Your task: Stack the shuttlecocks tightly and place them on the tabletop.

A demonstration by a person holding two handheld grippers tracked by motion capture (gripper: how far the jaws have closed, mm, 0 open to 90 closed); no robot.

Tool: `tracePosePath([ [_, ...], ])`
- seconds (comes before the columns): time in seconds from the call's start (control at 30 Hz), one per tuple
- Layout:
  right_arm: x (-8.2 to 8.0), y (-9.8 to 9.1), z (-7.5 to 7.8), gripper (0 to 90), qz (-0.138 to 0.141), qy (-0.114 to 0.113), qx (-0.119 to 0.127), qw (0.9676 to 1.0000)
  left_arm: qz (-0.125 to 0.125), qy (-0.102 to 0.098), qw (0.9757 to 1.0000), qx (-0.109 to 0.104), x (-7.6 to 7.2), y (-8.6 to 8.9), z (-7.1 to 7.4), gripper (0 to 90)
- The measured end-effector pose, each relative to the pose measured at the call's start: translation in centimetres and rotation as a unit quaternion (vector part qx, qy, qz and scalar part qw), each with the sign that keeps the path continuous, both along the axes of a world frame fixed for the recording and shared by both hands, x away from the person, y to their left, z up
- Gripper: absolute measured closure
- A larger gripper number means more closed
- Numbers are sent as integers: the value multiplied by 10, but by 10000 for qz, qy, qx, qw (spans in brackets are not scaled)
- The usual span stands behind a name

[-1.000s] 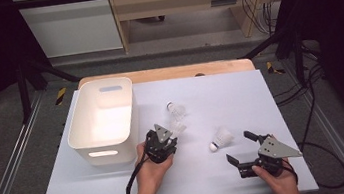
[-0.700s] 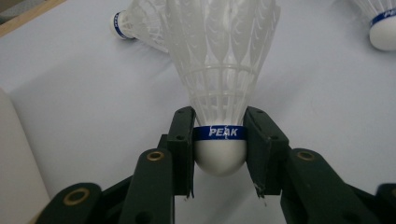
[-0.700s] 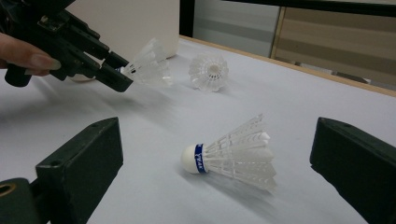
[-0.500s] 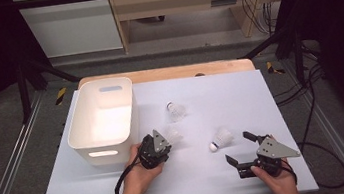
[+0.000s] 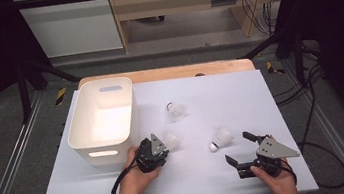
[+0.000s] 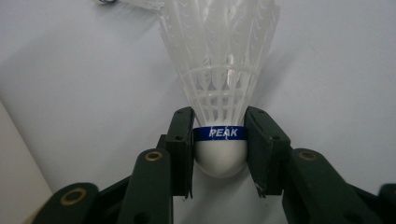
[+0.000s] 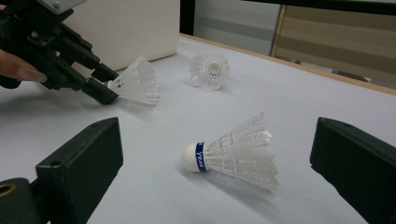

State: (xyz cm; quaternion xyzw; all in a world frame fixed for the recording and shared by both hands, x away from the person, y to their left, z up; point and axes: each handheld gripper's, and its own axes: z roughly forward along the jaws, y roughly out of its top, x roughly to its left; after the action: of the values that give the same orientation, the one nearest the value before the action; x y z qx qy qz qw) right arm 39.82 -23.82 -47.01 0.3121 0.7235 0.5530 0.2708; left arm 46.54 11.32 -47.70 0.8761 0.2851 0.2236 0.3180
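White tabletop (image 5: 260,95): left tool (image 6: 219,154) seemingly pinches a shuttlecock (image 6: 219,70) by its cork; right tool (image 7: 219,186) gapes empty.

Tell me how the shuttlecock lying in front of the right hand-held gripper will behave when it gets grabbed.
The shuttlecock looks light, so a nudge would probably send it skidding. Lying on its side, it may roll in an arc around its rounded cork tip. Its thin feather skirt seems fragile; gripping the cork is likely safer.

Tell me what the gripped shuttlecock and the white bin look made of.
Shuttlecock: translucent white ribbed skirt, likely moulded plastic; smooth matte white cap, perhaps foam or cork, with a glossy blue band. White bin: smooth, slightly glossy walls with rounded corners and cut-out handles, probably moulded plastic.
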Motion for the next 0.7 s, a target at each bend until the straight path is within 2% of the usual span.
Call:
tracePosePath([
  [0.1,0,0,0,30,4,0,-6,10000,38,-32,10000,-48,-1,0,1,574],
  [0.17,0,0,0,30,8,0,-6,10000,83,-53,9998,-165,0,1,2,531],
  [0.47,0,0,0,30,7,1,-11,10000,181,-73,9991,-382,0,-1,4,473],
  [0.6,0,0,0,30,12,-1,-14,10000,230,-84,9986,-463,-2,-3,5,399],
  [0.7,0,0,0,30,7,-2,-13,10000,329,-101,9975,-621,-4,-4,6,328],
])
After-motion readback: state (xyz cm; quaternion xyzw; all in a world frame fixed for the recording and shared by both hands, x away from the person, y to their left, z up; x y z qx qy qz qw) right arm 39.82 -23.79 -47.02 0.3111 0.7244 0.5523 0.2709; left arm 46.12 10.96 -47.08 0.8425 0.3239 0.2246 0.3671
